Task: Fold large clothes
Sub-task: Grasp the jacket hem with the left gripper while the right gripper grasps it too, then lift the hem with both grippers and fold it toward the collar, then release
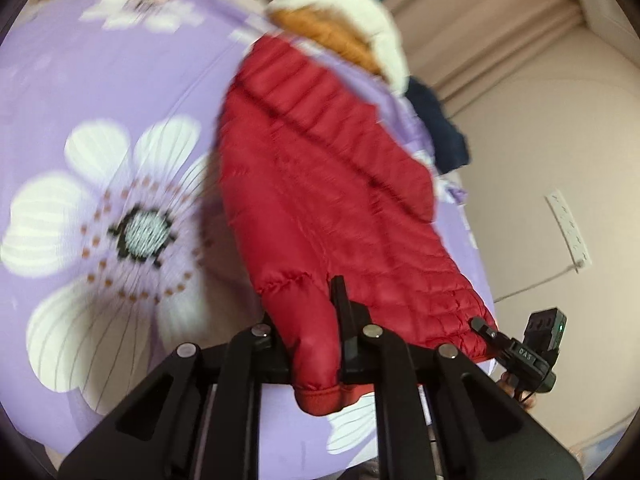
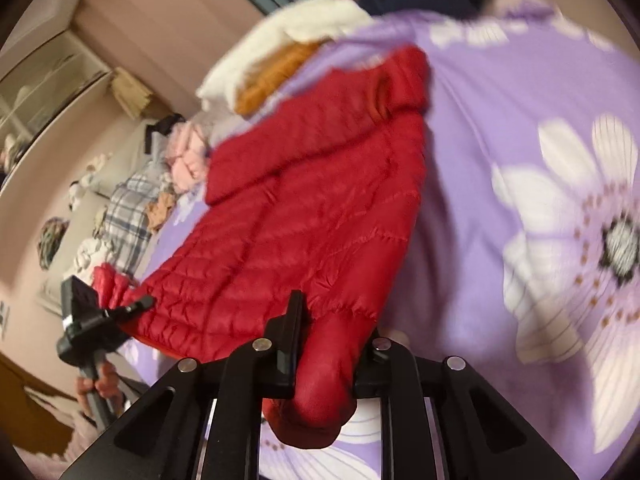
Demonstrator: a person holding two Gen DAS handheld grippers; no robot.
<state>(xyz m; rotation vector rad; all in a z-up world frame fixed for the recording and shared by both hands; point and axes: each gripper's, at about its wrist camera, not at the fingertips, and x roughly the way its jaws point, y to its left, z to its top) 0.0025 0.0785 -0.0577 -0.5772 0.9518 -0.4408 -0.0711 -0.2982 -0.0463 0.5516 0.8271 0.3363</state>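
Note:
A red quilted puffer jacket point(image 1: 320, 184) lies stretched along the purple flowered bedsheet point(image 1: 100, 92); it also shows in the right wrist view point(image 2: 304, 208). My left gripper point(image 1: 308, 320) is shut on one red sleeve cuff point(image 1: 320, 376) at the jacket's near end. My right gripper point(image 2: 332, 332) is shut on the other sleeve cuff point(image 2: 316, 404). Each gripper shows at the edge of the other's view: the right one point(image 1: 516, 348) at the jacket's hem corner, the left one point(image 2: 100, 312) at the opposite corner.
A white and orange garment point(image 1: 344, 20) and a dark blue one point(image 1: 440, 128) lie at the bed's far end. A pile of plaid and pink clothes point(image 2: 140, 200) sits at the left in the right wrist view. A power strip point(image 1: 568, 232) lies on the floor beside the bed.

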